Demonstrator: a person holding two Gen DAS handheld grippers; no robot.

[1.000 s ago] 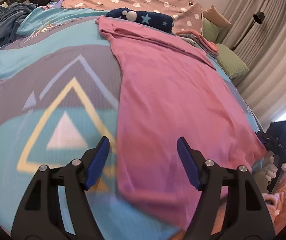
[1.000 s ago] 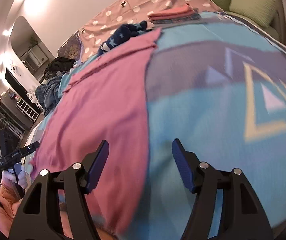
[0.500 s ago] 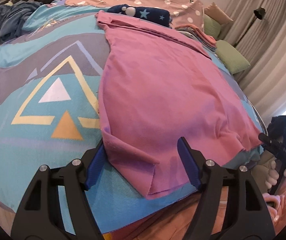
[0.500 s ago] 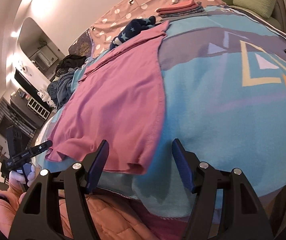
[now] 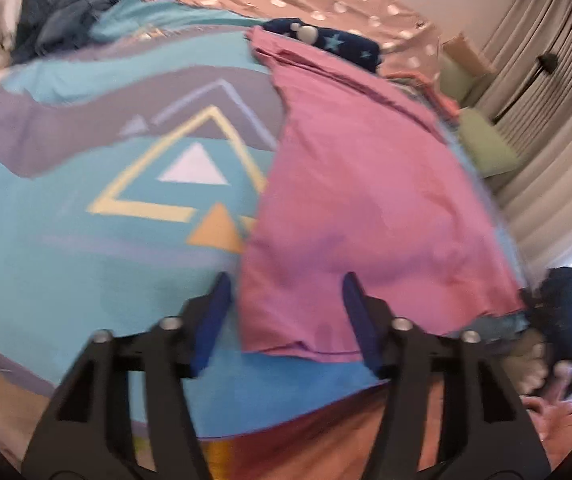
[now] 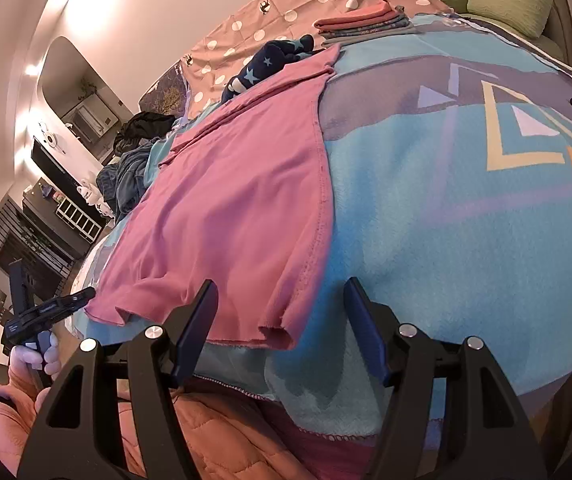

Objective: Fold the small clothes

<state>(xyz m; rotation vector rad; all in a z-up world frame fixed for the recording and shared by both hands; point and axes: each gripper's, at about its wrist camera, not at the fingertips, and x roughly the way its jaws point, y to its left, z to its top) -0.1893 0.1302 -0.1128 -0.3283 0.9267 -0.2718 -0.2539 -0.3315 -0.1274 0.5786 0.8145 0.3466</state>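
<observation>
Both grippers wide open over the pink garment's near hem.

The left gripper (image 5: 286, 312) and right gripper (image 6: 281, 320) each hold nothing, their fingers spread at opposite near corners of the garment (image 6: 237, 184), which lies flat on the blue blanket (image 6: 446, 220) covering the bed; contact is unclear.

Plain pink garment (image 5: 366, 208), turquoise blanket (image 5: 65, 248) with triangle pattern, navy star-print cloth (image 6: 269, 60), pink polka-dot sheet (image 6: 286, 4)
</observation>
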